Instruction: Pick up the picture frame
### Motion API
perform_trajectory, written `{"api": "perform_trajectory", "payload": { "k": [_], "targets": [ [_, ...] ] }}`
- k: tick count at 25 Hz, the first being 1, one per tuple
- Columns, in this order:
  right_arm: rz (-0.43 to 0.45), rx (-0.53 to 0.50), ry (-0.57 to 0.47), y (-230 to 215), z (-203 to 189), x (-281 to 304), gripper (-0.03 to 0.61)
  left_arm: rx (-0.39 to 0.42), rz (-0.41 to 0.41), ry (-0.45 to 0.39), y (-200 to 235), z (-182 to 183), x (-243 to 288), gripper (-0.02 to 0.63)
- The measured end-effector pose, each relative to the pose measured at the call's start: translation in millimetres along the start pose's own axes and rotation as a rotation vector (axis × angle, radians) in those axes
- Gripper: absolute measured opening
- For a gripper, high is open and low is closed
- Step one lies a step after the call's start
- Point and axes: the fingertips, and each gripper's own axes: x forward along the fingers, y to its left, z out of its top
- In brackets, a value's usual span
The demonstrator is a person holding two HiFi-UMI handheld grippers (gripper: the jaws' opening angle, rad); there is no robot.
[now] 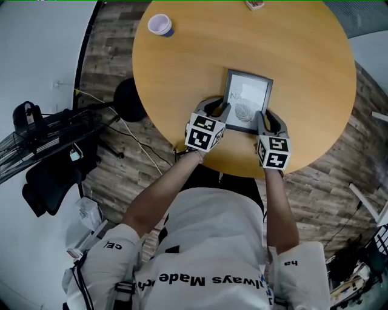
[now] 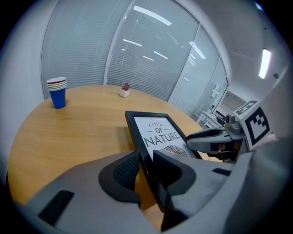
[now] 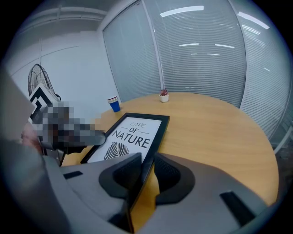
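Note:
The black picture frame (image 1: 247, 100) with a "Love of Nature" print lies on the round wooden table (image 1: 303, 60), near the front edge. My left gripper (image 1: 223, 110) is shut on its near left edge, and the frame (image 2: 155, 130) runs between the jaws of that gripper (image 2: 146, 169). On the near right edge my right gripper (image 1: 262, 118) is shut too; the frame (image 3: 132, 135) sits clamped between the jaws of this gripper (image 3: 146, 171). The near end looks raised slightly off the table.
A stack of paper cups (image 1: 160, 25) stands at the table's far left and a small potted plant (image 1: 254, 5) at the far edge. Left of the table, on the wooden floor, are a black round base (image 1: 128, 100), cables and dark equipment (image 1: 36, 139).

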Motion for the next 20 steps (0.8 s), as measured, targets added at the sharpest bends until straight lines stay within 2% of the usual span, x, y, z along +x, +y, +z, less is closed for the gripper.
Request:
{"api": "perform_trajectory", "payload": {
  "k": [20],
  "targets": [
    [-0.022, -0.034, -0.093, 10, 42, -49, 0.103, 0.022, 0.006, -0.097, -19, 39, -42, 0.106]
  ]
}}
